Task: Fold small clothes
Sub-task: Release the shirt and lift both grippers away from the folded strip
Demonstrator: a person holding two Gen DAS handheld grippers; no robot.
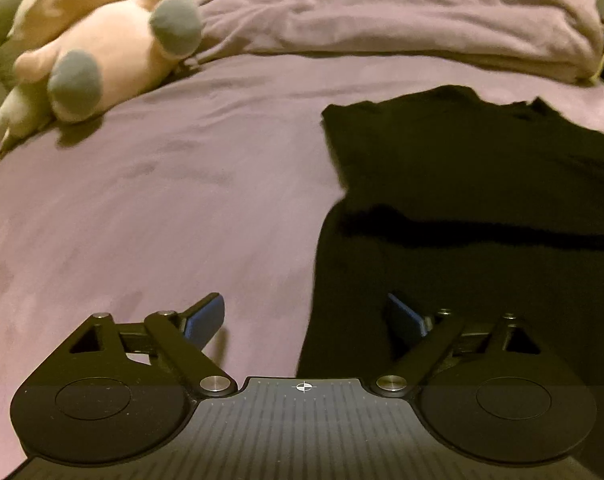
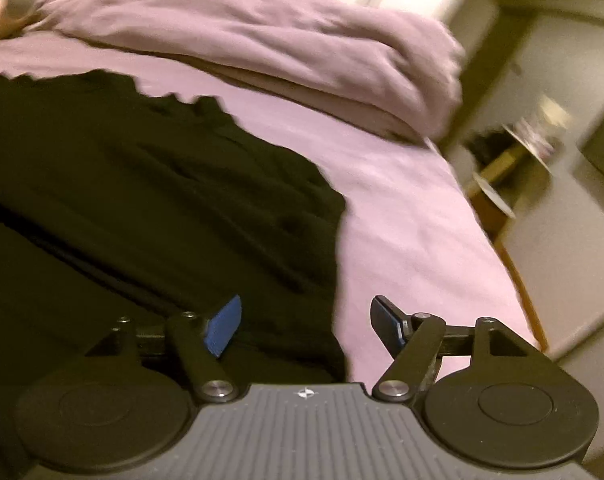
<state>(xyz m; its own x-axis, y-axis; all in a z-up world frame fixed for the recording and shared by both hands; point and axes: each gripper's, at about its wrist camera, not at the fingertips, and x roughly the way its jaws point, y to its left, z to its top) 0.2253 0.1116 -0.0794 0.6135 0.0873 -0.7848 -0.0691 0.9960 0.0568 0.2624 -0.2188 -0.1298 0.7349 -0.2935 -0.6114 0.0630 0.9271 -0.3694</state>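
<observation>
Left wrist view: your left gripper point(image 1: 304, 318) is released, jaws wide, nothing btwn the pads. It hangs over the left edge of the black shirt point(image 1: 474, 184); left finger is over bare sheet point(image 1: 150, 200), right finger over the cloth. Can't tell if either tip touches.

Shirt lies flat on the purple sheet, right of centre, w/ a fold line running across it about halfway up. Neck end points toward the bunched duvet point(image 1: 402, 20) at the far side; the two are apart. Pink plush point(image 1: 102, 56) sits far left, well clear of the shirt.

Right wrist view: your right gripper point(image 2: 306, 322) is also released, pads apart, nothing gripped. Its left finger is over the shirt point(image 2: 162, 184), right finger over sheet point(image 2: 402, 208), so it straddles the shirt's right edge. Bed edge is just right of that; blurred furniture point(image 2: 514, 160) beyond it, too smeared to ID. Duvet point(image 2: 282, 40) runs along the top.
</observation>
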